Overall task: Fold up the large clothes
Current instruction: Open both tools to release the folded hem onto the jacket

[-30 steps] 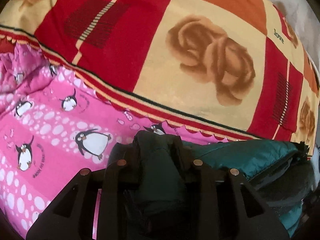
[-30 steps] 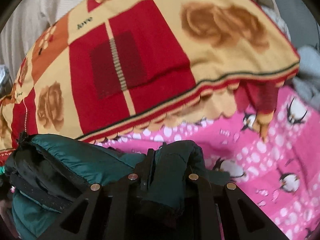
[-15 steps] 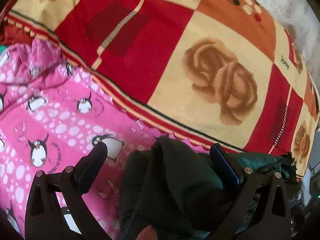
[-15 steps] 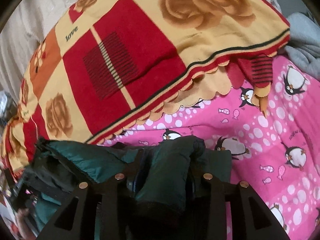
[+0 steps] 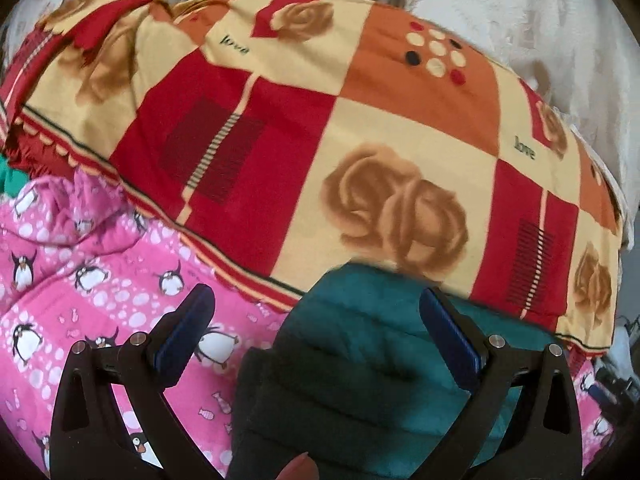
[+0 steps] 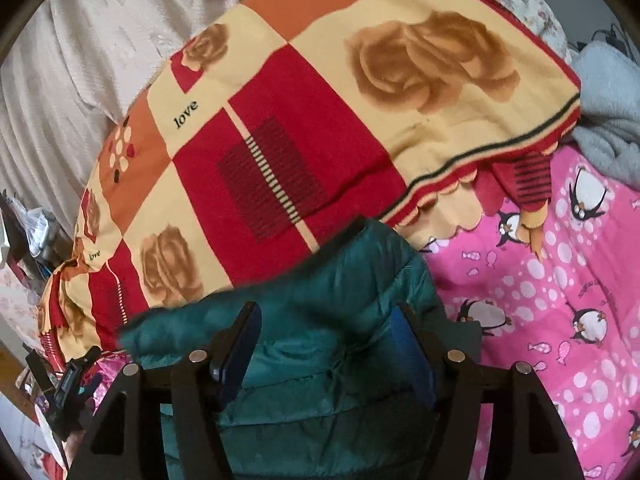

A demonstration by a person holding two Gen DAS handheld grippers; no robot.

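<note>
A dark teal quilted jacket point(image 5: 360, 368) lies bundled on the pink penguin-print bedsheet point(image 5: 80, 300), against a folded red, orange and cream rose-pattern blanket point(image 5: 320, 140). My left gripper point(image 5: 316, 304) is open, its blue pads wide apart above the jacket, touching nothing. In the right wrist view the jacket point(image 6: 332, 320) rises between the fingers of my right gripper point(image 6: 324, 332), which is open with the pads apart and the cloth loose between them.
The rose blanket point(image 6: 300, 140) fills the back of both views, with a cream curtain point(image 5: 540, 20) behind it. A grey fleece point(image 6: 604, 120) lies at far right. Clutter and a black clip point(image 6: 72, 376) sit off the bed's left edge.
Both grippers were shut on folds of the jacket a second ago. The left opened first, then the right; both have let go and pulled back a little, and the jacket has dropped.
</note>
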